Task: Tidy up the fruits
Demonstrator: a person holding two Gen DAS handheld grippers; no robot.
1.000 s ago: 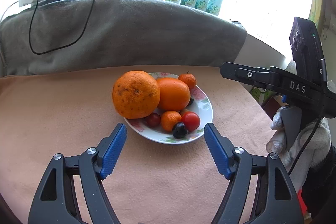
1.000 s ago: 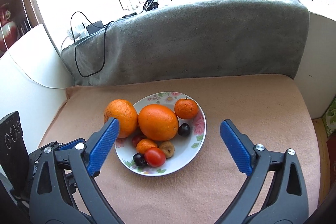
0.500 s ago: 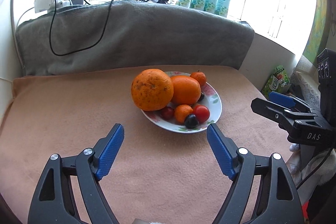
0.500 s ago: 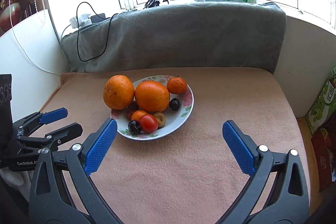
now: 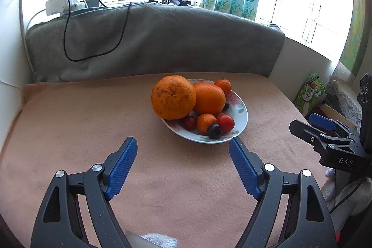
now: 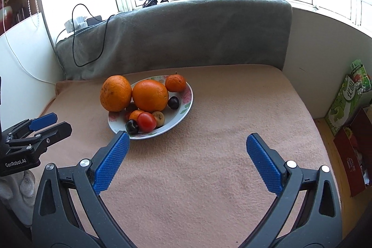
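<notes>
**Me:** Both of my grippers have pulled back from the plate (image 5: 241, 116) since a second ago, so it looks smaller and farther off now.

**You:** What is on the plate?

**Me:** A big rough orange (image 5: 173, 97) leans on the left rim. A smooth orange (image 5: 210, 98) sits beside it, touching it. A little orange (image 5: 223, 86) is at the back. In front I see a small orange (image 5: 205, 122), a red tomato (image 5: 225, 123), a dark plum (image 5: 214, 130) and a dark red fruit (image 5: 189, 121).

**You:** Are your grippers holding anything?

**Me:** No. My left gripper (image 5: 183, 147) is spread wide with nothing in it, over the pink blanket (image 5: 81, 122). My right gripper (image 6: 187, 142) is wide too and holds nothing. Its left finger (image 6: 111, 159) covers a bit of the plate rim.

**You:** Anything hard to see?

**Me:** From the right I see a brown fruit (image 6: 158, 118) and a second plum (image 6: 173, 102). From the left the oranges mostly hide them. The window is too bright to see through.
</notes>
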